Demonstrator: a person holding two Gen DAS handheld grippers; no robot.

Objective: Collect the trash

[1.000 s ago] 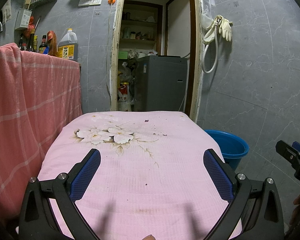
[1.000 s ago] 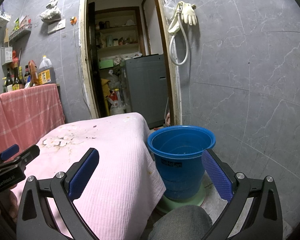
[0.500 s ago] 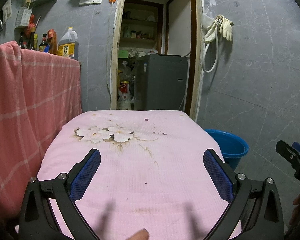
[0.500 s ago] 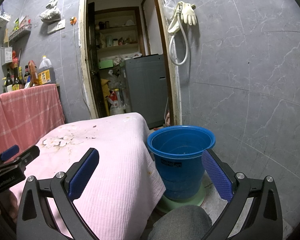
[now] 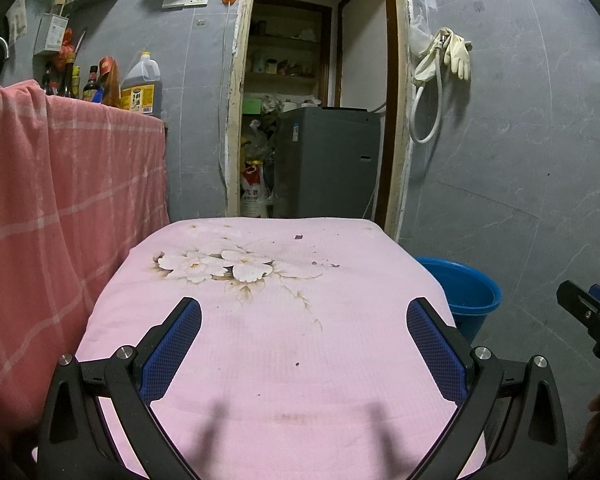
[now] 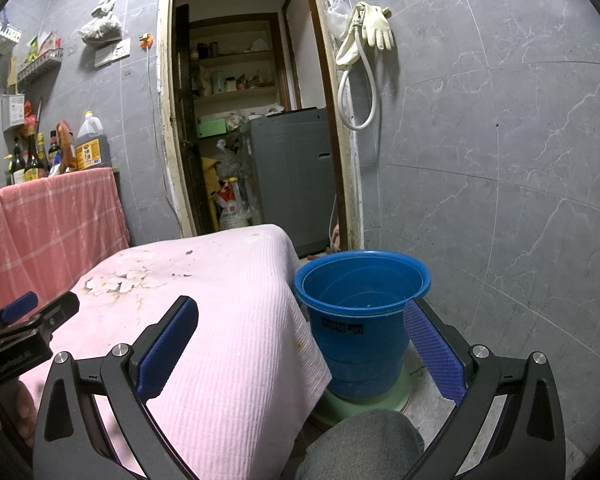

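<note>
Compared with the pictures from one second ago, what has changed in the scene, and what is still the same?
Almost nothing changed. The left gripper shifted only slightly, so the pink cloth sits a little differently in its view; nothing was taken hold of or let go. The right gripper stayed in place. Both grippers remain open and empty, and the blue bucket still stands beside the cloth-covered table.
</note>
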